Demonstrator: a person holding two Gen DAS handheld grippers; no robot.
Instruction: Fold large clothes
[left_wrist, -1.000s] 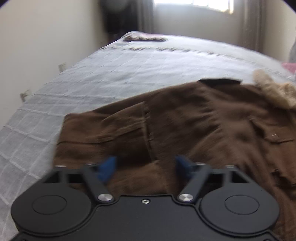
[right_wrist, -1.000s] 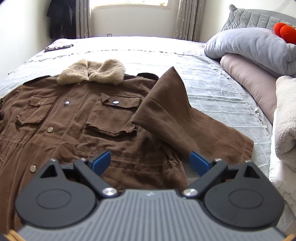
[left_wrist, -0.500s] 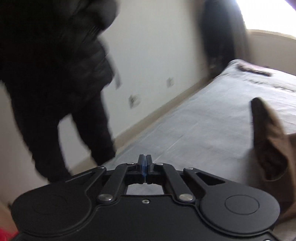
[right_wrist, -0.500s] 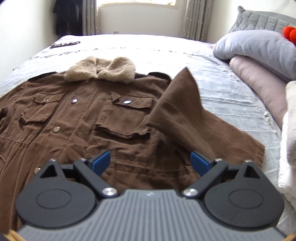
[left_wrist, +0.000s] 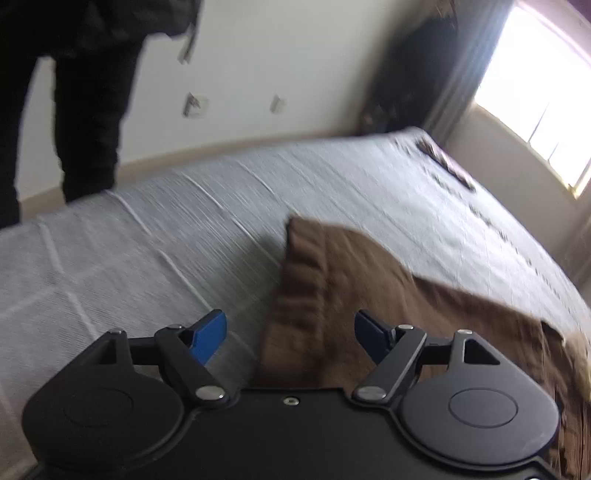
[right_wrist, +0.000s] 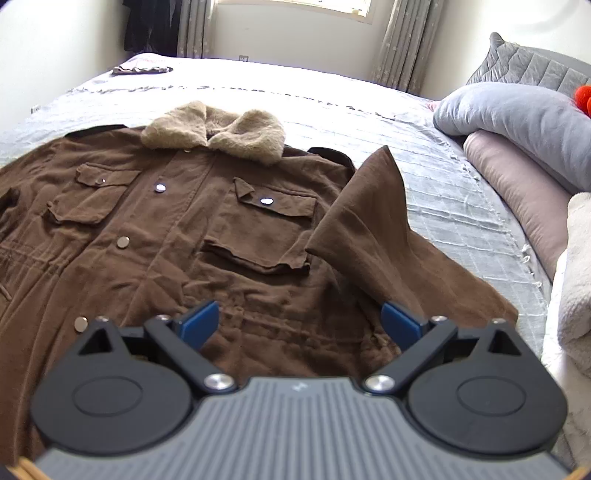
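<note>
A large brown jacket with a beige fleece collar lies face up on the grey bedspread. Its right sleeve is folded in at an angle. My right gripper is open and empty, just above the jacket's lower front. In the left wrist view, the jacket's left sleeve lies out on the bedspread. My left gripper is open and empty, hovering over the sleeve's cuff end.
Grey and pink pillows and a white fleece blanket lie at the right of the bed. A small dark cloth sits at the far corner. A person in black stands beside the bed on the left.
My left gripper swung away to the left, shut, then came back over the sleeve and opened. My right gripper moved slightly forward over the jacket and stayed open.
</note>
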